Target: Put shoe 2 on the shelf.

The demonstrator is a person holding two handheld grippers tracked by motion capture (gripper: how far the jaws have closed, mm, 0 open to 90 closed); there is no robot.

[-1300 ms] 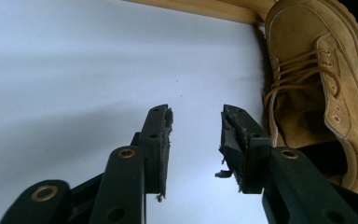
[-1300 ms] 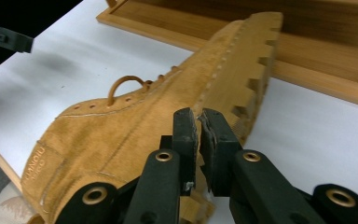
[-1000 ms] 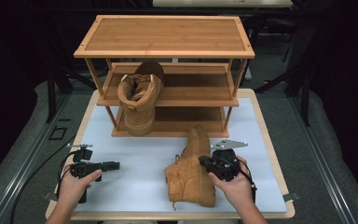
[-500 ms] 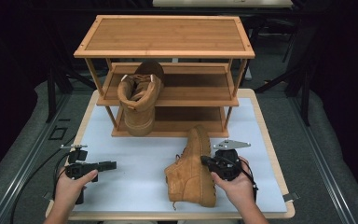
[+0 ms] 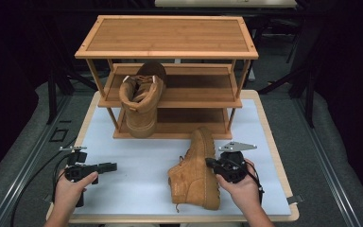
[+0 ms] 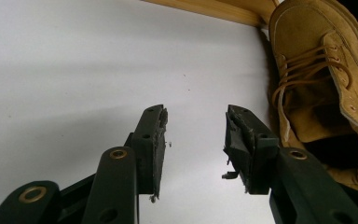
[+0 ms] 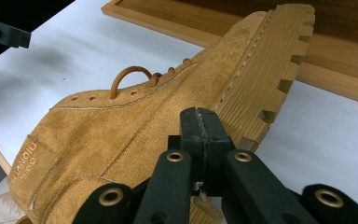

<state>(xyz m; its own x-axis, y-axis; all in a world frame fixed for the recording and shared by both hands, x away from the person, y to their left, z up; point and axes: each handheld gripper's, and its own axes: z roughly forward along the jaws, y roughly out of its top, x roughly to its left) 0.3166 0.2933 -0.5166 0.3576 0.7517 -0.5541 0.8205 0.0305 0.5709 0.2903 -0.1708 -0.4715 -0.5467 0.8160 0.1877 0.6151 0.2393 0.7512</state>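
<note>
A tan suede boot (image 5: pixel 194 172) lies on its side on the white mat, toe toward the rack; it also appears as the boot (image 7: pixel 135 126) with its ridged sole to the right and the boot (image 6: pixel 326 84) at the far right. My right gripper (image 5: pixel 211 163) is shut with nothing between the jaws, and the right gripper (image 7: pixel 200 122) has its tips at the boot's side by the sole. My left gripper (image 5: pixel 109 166) rests low at the mat's left; the left gripper (image 6: pixel 196 135) is open over bare mat.
A three-tier wooden shoe rack (image 5: pixel 165 35) stands at the back of the mat. A second tan boot (image 5: pixel 142 101) sits at the rack's left front, its opening facing me. The white mat (image 5: pixel 137 151) lies bare between the two grippers. Dark floor surrounds the table.
Both hands have shifted only slightly. The boot on the mat has stayed where it was.
</note>
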